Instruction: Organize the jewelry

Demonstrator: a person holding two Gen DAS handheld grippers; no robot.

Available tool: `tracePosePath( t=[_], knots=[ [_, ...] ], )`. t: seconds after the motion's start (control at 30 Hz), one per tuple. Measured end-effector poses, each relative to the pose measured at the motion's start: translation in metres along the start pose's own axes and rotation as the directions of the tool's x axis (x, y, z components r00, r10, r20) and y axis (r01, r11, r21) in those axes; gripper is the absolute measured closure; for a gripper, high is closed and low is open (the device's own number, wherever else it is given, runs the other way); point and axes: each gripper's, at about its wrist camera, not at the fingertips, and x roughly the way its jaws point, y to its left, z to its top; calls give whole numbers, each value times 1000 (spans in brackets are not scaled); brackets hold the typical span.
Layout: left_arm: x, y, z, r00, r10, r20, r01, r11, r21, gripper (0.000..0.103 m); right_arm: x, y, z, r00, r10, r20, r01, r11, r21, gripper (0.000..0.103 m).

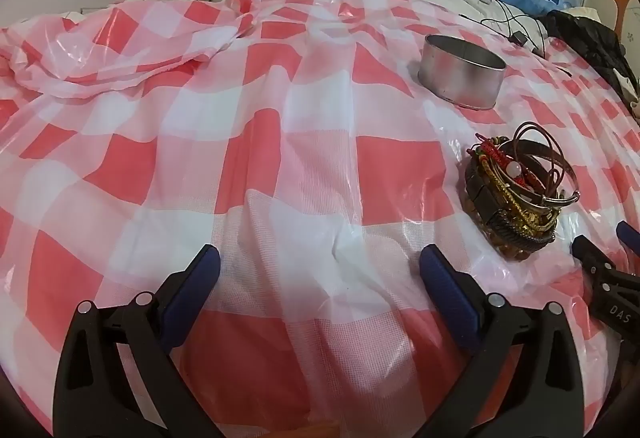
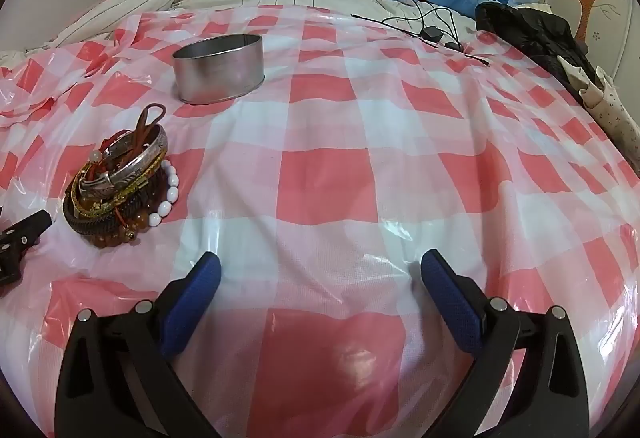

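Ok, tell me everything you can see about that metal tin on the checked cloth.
The tin is a low, oval, open-topped container with straight walls, dull silver, brushed-looking metal, with a small lip around the base. No lid is on it, and the part of its inside that shows looks empty. It stands upright on the red and white checked plastic cloth, beyond the pile of bracelets and apart from it. Nothing touches it but the cloth; both hand-held grippers are well short of it.

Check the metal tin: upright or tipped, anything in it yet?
Upright, open top up, on the checked sheet. The metal tin shows only bare inner wall; its floor is hidden. The bracelets are still piled outside it.
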Motion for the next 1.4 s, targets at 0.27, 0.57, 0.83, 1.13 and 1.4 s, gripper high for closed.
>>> tracePosePath(
  t=[0.27,0.57,0.83,1.13,1.4],
  knots=[
    [0,1,0,1000,-1,2,1,1000,-1,7,0,0,0,1000,0,2,0,1000,0,7],
    [-1,2,0,1000,4,0,-4,1000,2,7,1,-3,-1,1000,15,3,-15,1000,6,7],
    [0,0,0,1000,7,-3,-7,1000,6,7,1,-2,-1,1000,17,2,-17,1000,8,7],
    [0,0,0,1000,10,-3,-10,1000,8,7,1,-3,0,1000,17,1,-17,1000,7,7],
    [0,0,0,1000,10,-2,-10,1000,8,7,1,-2,-1,1000,16,1,-16,1000,7,7]
  ],
)
